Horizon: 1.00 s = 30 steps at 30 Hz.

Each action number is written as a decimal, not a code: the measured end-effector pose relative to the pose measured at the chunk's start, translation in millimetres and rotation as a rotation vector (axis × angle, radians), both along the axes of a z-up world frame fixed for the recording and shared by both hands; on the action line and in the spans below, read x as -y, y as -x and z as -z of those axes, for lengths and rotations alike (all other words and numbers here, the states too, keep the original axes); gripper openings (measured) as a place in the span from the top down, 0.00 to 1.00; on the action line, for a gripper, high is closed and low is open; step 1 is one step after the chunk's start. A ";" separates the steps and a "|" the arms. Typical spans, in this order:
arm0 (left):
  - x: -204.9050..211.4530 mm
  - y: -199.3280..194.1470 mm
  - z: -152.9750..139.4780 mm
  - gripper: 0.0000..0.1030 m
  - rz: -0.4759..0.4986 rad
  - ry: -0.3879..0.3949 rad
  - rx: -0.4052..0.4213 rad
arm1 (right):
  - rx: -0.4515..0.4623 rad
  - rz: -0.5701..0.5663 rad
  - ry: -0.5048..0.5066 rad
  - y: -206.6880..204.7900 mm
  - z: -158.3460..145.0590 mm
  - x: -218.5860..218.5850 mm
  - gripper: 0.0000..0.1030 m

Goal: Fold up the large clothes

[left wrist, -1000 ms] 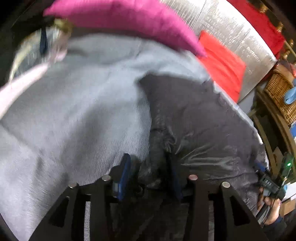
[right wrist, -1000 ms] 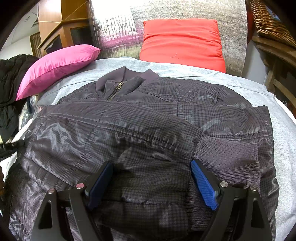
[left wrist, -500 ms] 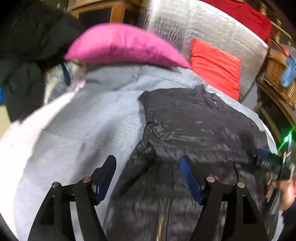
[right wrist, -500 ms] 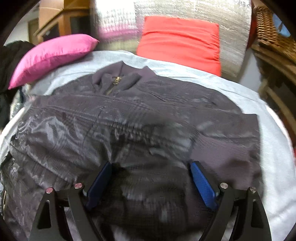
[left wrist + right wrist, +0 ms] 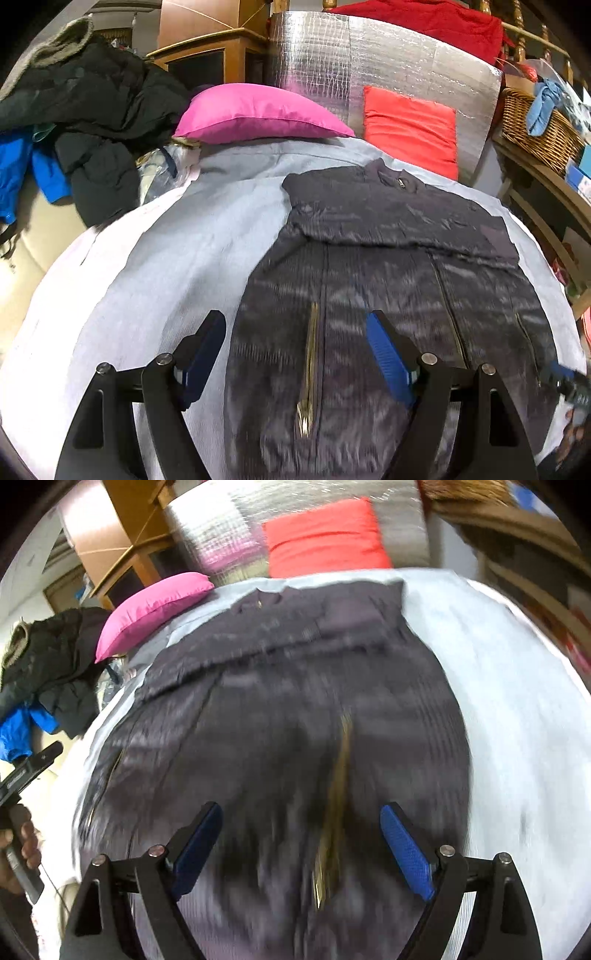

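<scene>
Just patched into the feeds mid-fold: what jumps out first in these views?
The dark jacket dominates, lying on the grey sheet with its sleeves folded across the chest and its gold zip running toward the cameras. Behind it a pink pillow and a red cushion lean at a silver panel, and a heap of dark clothes sits left. The left gripper, jaws just opened, and the right gripper hover empty over the hem.

No text, label, brand, number or sign can be read in either view; the boxes on the shelf (image 5: 578, 173) at the right are too small and blurred to make out any print
</scene>
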<state>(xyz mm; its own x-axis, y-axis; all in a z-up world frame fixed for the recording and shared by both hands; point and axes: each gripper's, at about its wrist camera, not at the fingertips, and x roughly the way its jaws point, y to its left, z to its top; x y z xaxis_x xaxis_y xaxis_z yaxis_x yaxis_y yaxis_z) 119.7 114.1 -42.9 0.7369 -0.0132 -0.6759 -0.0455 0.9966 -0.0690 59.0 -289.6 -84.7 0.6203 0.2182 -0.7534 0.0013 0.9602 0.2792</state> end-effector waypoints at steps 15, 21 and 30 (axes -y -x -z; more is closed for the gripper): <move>-2.8 53.1 7.7 0.21 -0.042 -0.013 -0.040 | 0.010 -0.031 -0.008 68.5 19.0 -7.0 0.13; -18.4 54.0 54.4 0.20 -0.073 -0.010 -0.156 | -0.017 -0.008 -0.070 82.5 26.3 7.2 0.13; -45.0 60.3 79.8 0.20 -0.139 0.053 -0.209 | 0.037 0.110 -0.159 94.0 4.0 56.2 0.13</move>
